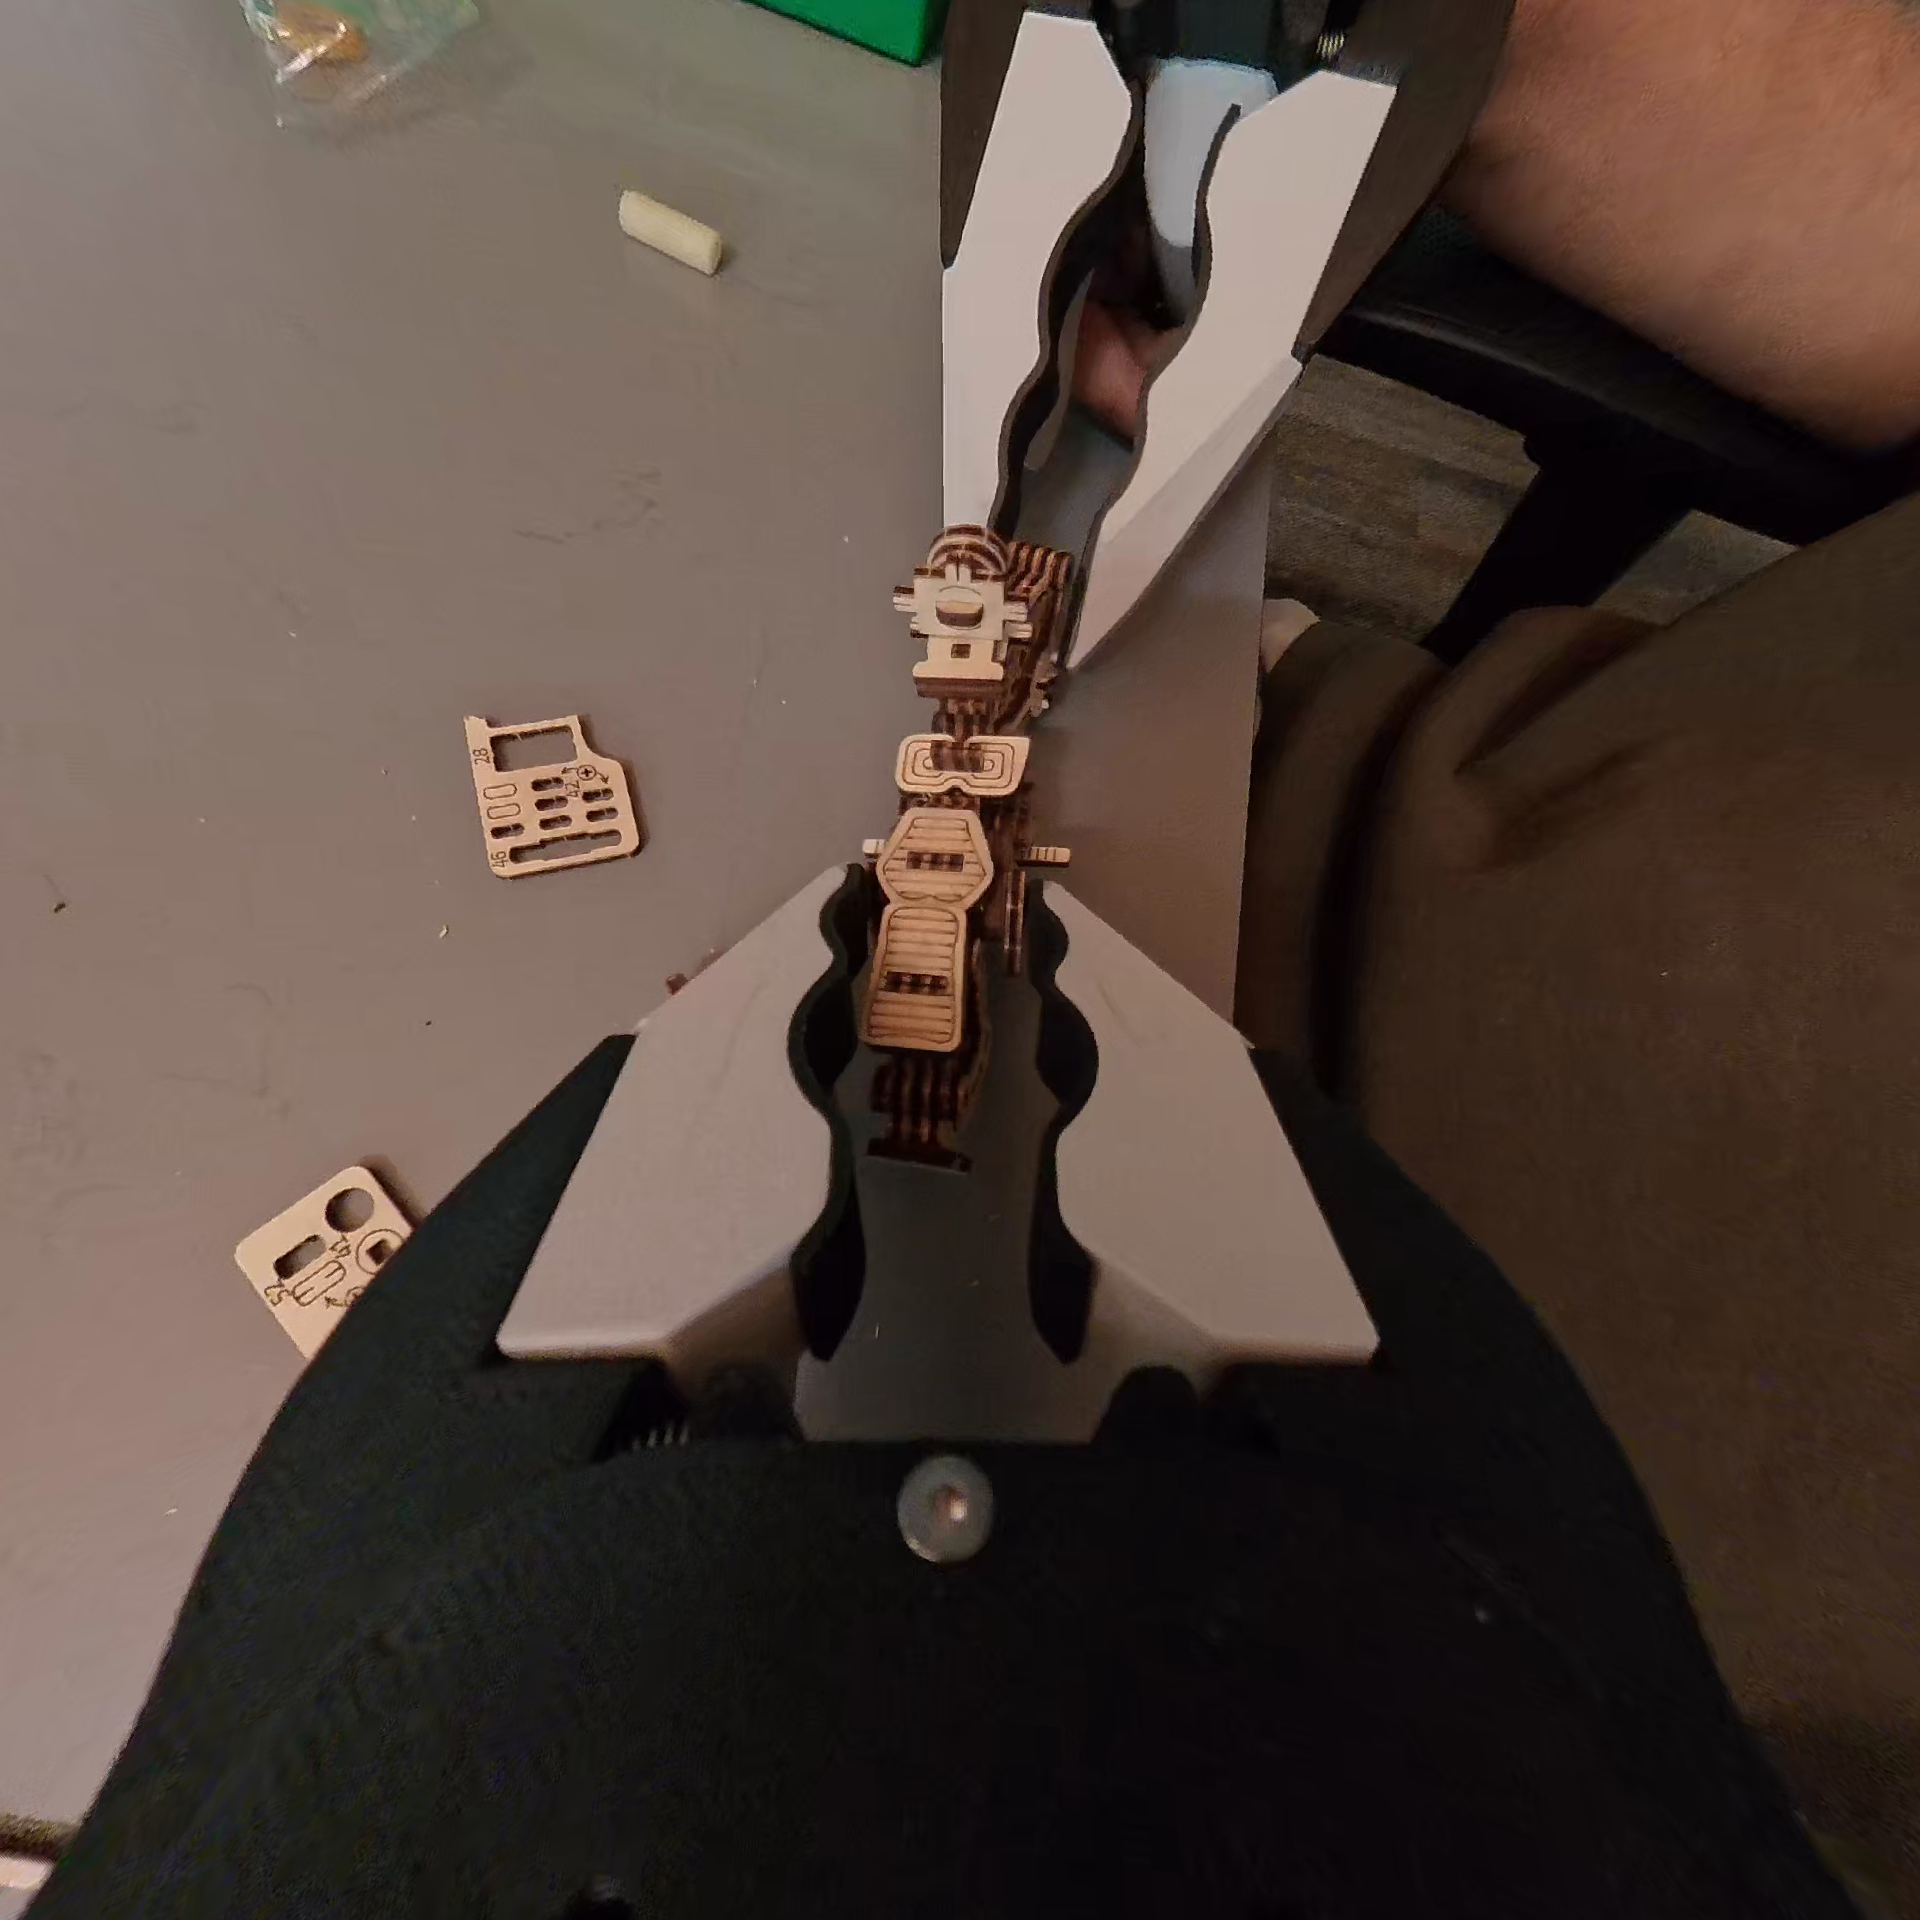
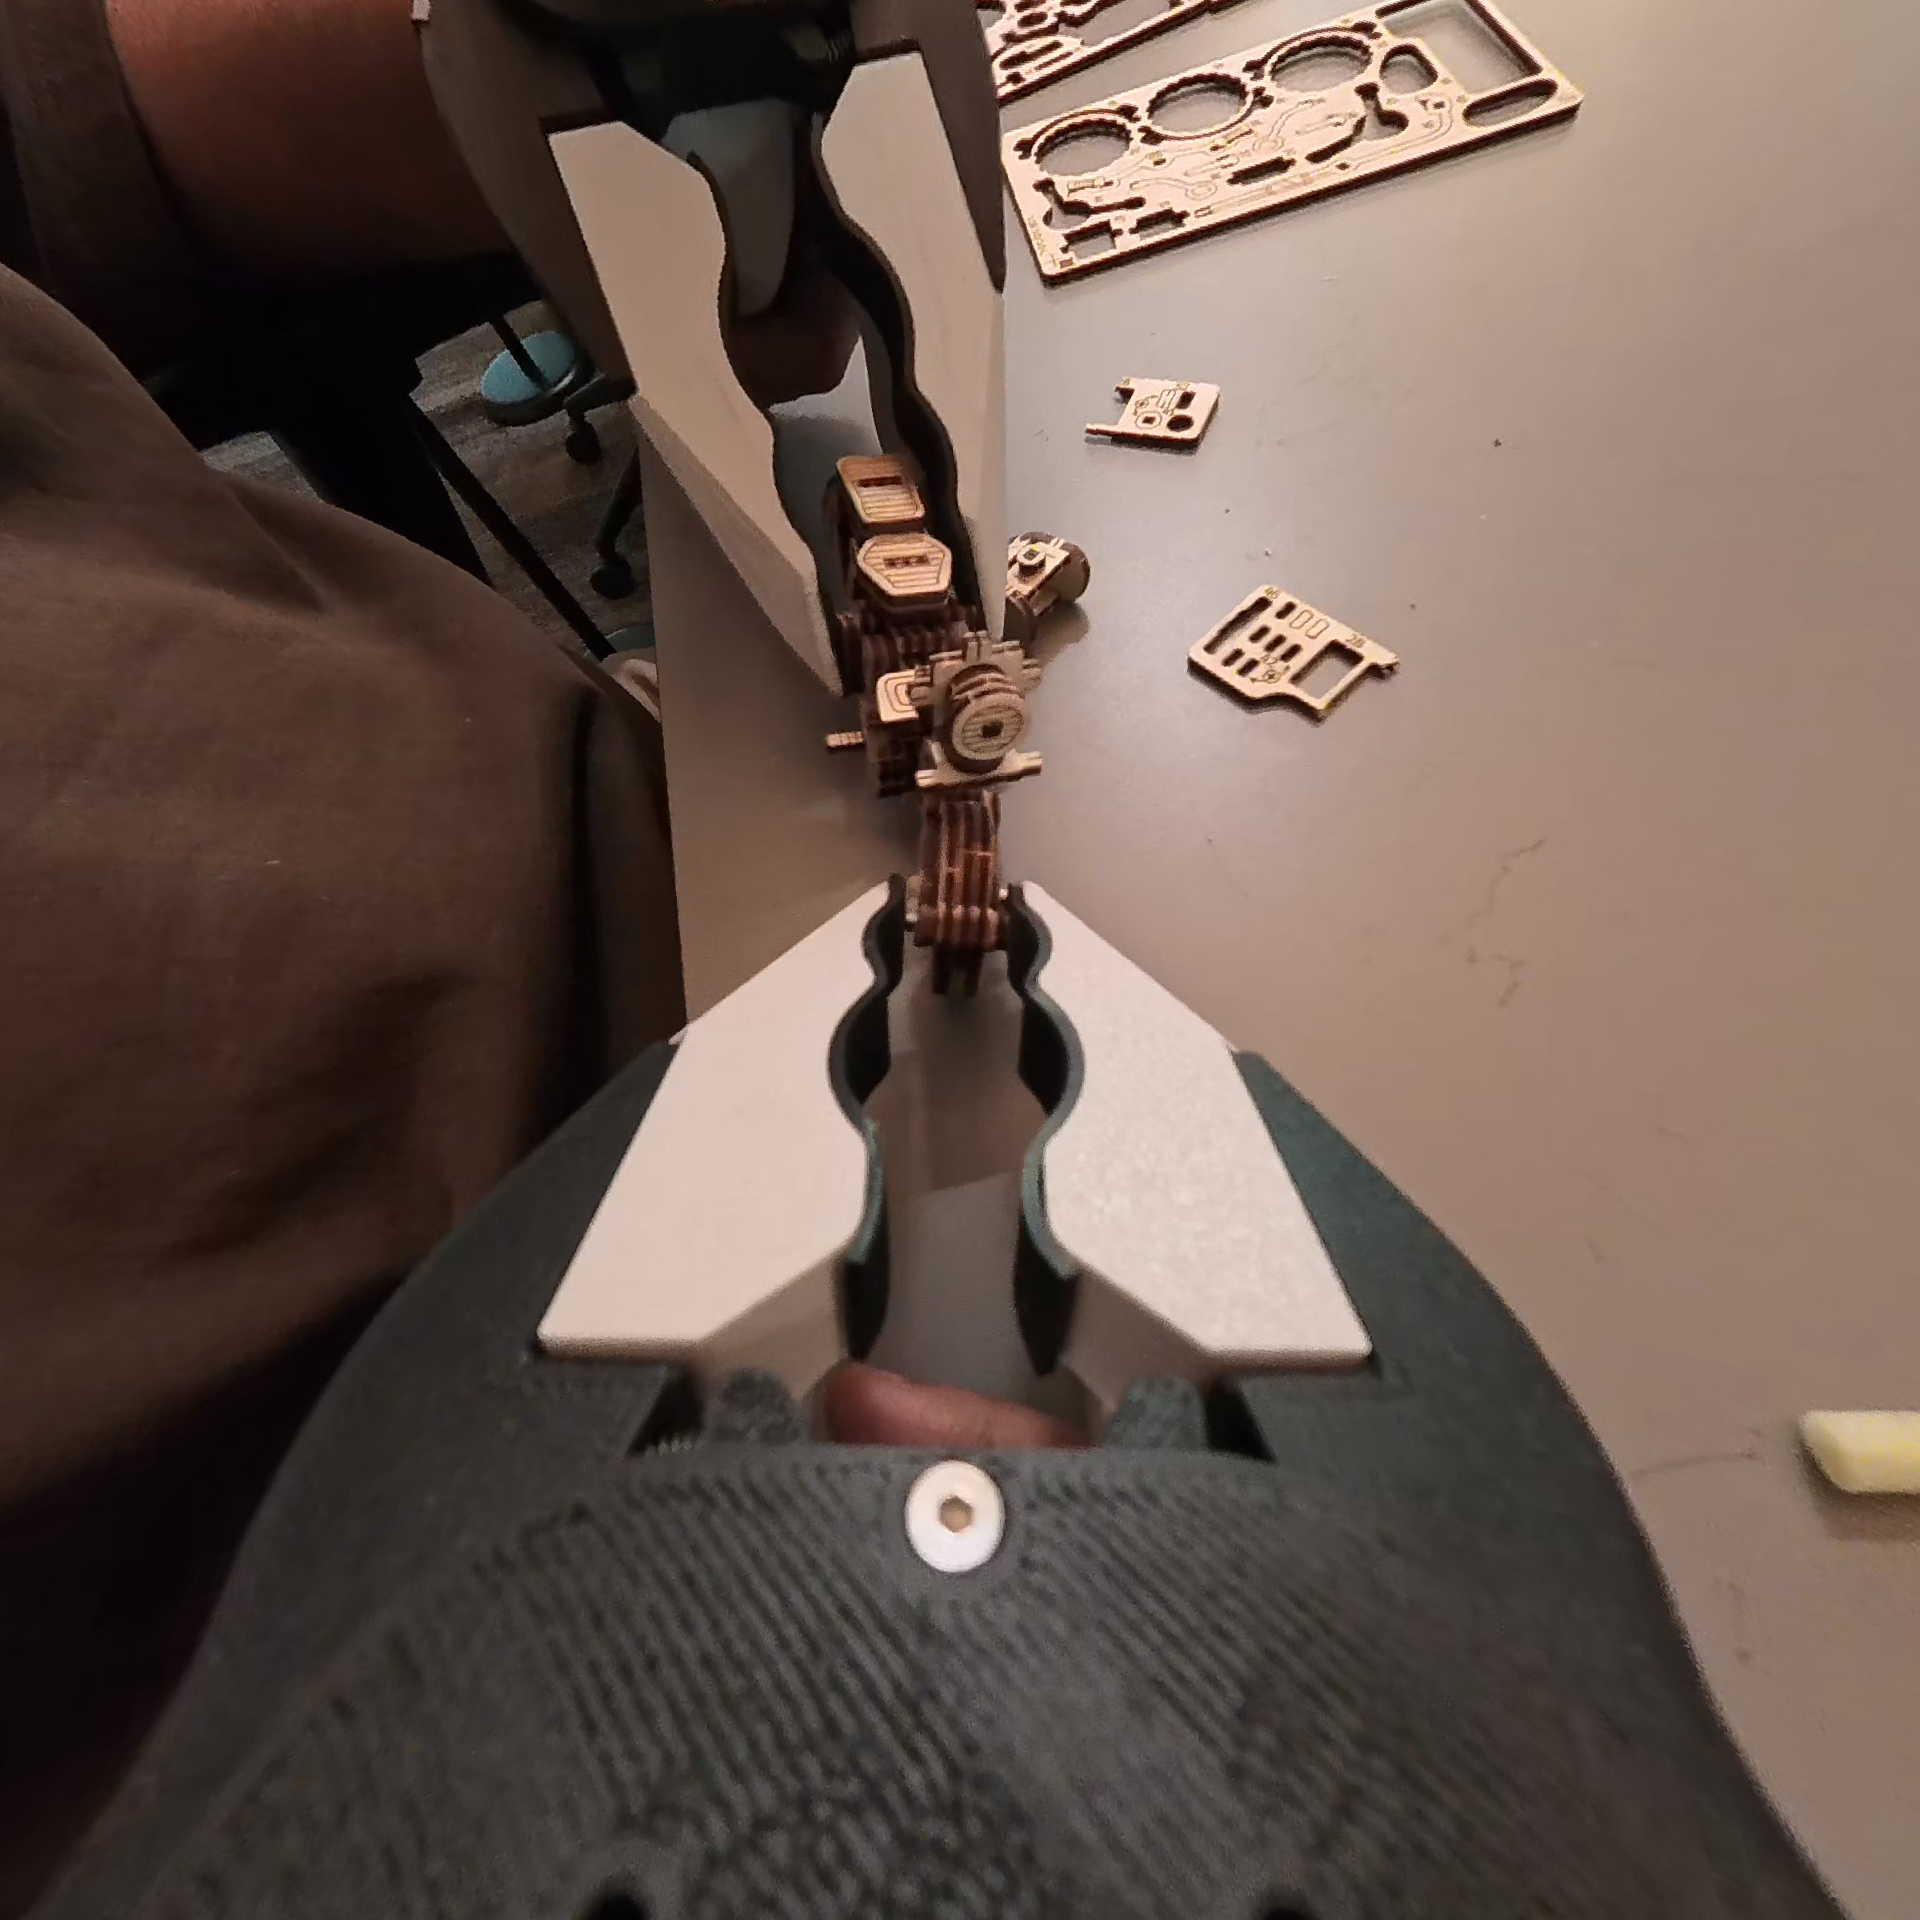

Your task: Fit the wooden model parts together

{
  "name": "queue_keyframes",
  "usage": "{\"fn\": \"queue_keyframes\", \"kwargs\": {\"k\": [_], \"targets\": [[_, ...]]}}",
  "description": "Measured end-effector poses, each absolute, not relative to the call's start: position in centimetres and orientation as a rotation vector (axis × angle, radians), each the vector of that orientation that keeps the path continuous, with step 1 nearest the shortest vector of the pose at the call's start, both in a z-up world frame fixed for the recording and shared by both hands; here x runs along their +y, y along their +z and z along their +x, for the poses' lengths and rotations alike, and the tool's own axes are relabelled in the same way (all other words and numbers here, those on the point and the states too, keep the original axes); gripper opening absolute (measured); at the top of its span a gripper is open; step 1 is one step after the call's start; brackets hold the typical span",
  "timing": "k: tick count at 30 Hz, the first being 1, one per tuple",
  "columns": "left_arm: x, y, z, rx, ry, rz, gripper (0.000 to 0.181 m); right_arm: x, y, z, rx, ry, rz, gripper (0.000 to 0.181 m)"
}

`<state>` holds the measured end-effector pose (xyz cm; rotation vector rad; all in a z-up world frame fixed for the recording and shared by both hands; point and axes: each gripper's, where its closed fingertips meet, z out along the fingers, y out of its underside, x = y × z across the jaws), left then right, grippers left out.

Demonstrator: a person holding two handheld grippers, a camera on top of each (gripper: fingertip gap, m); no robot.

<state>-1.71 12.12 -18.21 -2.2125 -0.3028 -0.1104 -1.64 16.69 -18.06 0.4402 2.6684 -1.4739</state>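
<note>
A small wooden model point(image 1: 940, 862) of layered laser-cut parts, with a seat and a headlamp-like front, is held between both grippers just above the grey table's point(image 1: 312, 520) edge. My left gripper point(image 1: 948, 896) is shut on the model's seat end. My right gripper point(image 1: 1039, 592) comes in from the top of the left wrist view at the model's front end. In the right wrist view, my right gripper point(image 2: 956, 888) is shut on the lower front stack of the model point(image 2: 966, 717), and my left gripper point(image 2: 904, 582) grips the far seat end.
Loose wooden offcuts point(image 1: 551, 800) point(image 1: 312, 1257) lie on the table, with a white stub point(image 1: 670, 231) and a plastic bag point(image 1: 332, 52) farther off. Punched wooden sheets point(image 2: 1288, 156), small cut pieces point(image 2: 1153, 410) point(image 2: 1288, 649) and a small wooden sub-assembly point(image 2: 1044, 577) show. A person's brown clothing point(image 2: 260, 831) lies past the table edge. My right fingertips sit around 6 cm from my left ones.
</note>
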Motion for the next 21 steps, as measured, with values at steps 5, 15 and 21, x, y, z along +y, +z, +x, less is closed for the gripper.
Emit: {"fn": "queue_keyframes", "kwargs": {"k": [5, 15, 21], "targets": [[12.01, -18.13, -1.52, -0.284, -0.119, -2.216, 0.028, 16.63, -18.04, -1.56, 2.685, -1.48, 0.418, 0.015], [11.88, -18.2, -1.44, -0.263, -0.123, -2.216, 0.028, 16.5, -18.05, -1.4, 2.697, -1.48, 0.392, 0.015], [11.86, -18.2, -1.43, -0.262, -0.138, -2.206, 0.028, 16.44, -18.07, -1.43, 2.707, -1.482, 0.387, 0.017]]}}
